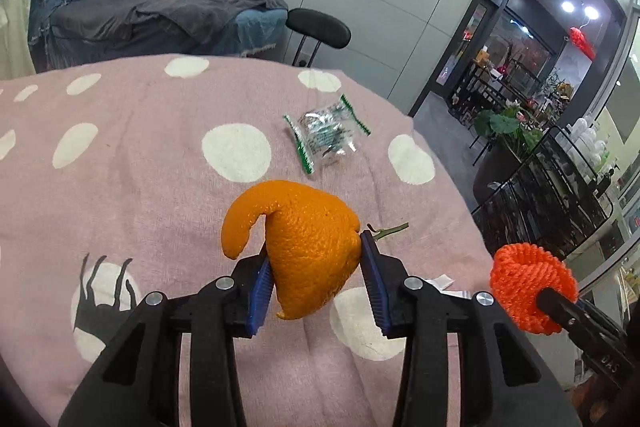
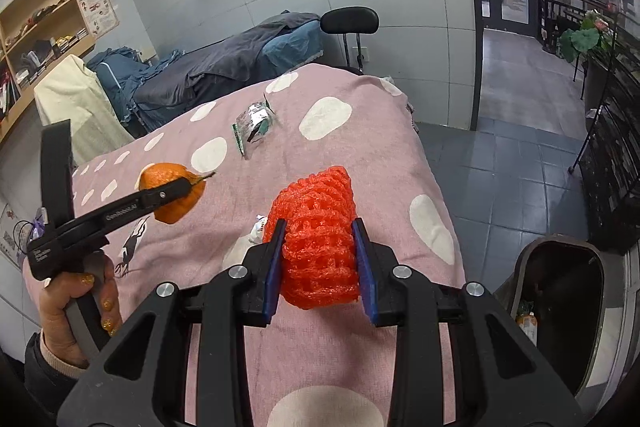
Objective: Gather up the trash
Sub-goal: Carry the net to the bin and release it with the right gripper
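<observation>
The left claw (image 1: pixel 316 267) grips an orange peel (image 1: pixel 308 247) while the right claw (image 2: pixel 320 263) clamps a red foam net (image 2: pixel 320 247) above the pink dotted cloth (image 1: pixel 140 187).

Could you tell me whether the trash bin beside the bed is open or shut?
Open: the trash bin shows a dark interior with some rubbish inside, no lid over it.

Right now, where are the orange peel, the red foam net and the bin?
orange peel (image 1: pixel 308 247), left wrist view, middle of its outer skin
red foam net (image 2: pixel 318 247), right wrist view, mesh centre
bin (image 2: pixel 520 267), right wrist view, left rim
</observation>
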`<state>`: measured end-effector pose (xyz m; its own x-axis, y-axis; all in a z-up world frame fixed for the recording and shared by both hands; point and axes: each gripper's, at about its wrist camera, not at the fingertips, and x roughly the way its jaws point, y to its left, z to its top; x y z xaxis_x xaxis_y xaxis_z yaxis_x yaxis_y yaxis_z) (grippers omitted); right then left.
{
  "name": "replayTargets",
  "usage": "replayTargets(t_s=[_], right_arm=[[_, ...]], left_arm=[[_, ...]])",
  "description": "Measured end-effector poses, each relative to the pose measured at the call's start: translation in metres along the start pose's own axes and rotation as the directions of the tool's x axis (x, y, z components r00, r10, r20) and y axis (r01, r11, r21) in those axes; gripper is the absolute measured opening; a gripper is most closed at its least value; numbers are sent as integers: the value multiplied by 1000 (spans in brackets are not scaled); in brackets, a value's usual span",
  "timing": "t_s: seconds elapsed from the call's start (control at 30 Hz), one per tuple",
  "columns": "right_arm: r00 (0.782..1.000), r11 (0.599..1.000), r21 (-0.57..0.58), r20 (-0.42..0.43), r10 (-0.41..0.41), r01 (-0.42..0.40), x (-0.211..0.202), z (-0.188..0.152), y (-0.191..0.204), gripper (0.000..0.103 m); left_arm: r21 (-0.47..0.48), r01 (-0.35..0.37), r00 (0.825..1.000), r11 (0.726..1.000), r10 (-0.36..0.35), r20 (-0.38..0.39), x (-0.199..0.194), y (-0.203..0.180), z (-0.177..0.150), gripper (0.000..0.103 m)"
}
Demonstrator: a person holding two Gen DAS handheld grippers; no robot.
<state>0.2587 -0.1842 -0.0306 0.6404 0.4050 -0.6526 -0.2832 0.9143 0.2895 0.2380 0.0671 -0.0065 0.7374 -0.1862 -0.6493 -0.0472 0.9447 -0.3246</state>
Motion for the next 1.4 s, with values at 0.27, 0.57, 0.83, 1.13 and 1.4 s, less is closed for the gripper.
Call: replayTargets(t_s=[0.27, 0.57, 0.83, 1.13, 1.4], right_arm=[[999, 999, 19, 29, -32, 32, -20, -13, -11, 33], [992, 989, 97, 55, -114, 108, -55, -34, -54, 33], [978, 962, 197, 51, -202, 189, -81, -59, -107, 33], [955, 904, 314, -40, -293, 291, -75, -96, -176, 33], [926, 841, 390, -190, -325, 375, -33, -134, -241, 33]], left_arm=[[55, 90, 993, 994, -94, 66, -35, -41, -7, 40], [123, 177, 983, 977, -181, 23, -34, -88, -33, 40], [197, 250, 968, 948, -246, -45, -22, -134, -53, 40], [262, 321, 947, 910, -300, -117, -10, -181, -73, 40], [322, 358, 933, 876, -322, -162, -2, -214, -85, 40]])
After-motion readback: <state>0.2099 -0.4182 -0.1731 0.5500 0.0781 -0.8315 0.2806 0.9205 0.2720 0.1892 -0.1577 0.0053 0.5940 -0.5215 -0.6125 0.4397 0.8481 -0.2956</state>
